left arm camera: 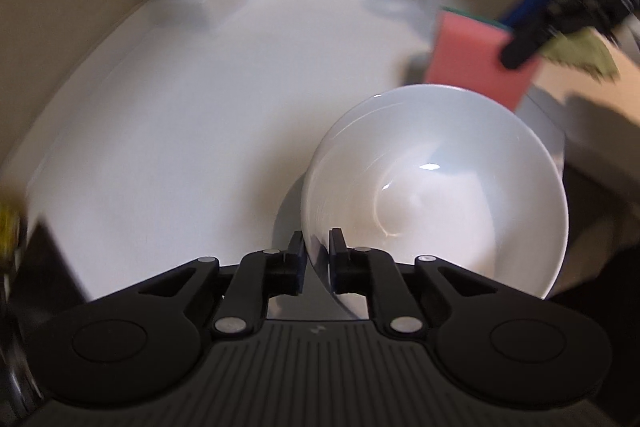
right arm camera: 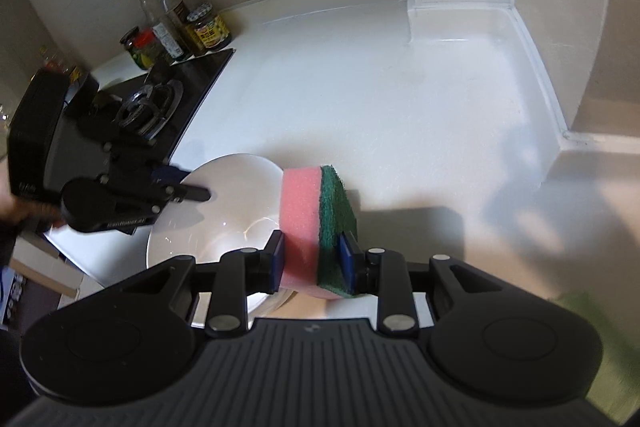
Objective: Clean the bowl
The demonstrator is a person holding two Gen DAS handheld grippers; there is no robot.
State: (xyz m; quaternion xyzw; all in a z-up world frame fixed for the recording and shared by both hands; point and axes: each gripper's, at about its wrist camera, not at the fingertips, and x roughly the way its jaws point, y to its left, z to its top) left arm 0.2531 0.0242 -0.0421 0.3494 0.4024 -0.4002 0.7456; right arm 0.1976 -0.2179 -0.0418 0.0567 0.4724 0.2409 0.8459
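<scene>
Bowl (left arm camera: 436,187): one, rim pinched by left tool (left arm camera: 318,259); right tool (right arm camera: 312,259) clamps one sponge (right arm camera: 316,223).

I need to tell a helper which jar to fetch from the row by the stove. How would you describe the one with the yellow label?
Start at the black gas stove at the left end of the white countertop. A row of bottles and jars stands behind it against the wall. The yellow-label jar is the rightmost one: squat, dark, with a patterned lid, shorter than the tall clear bottles beside it.
</scene>
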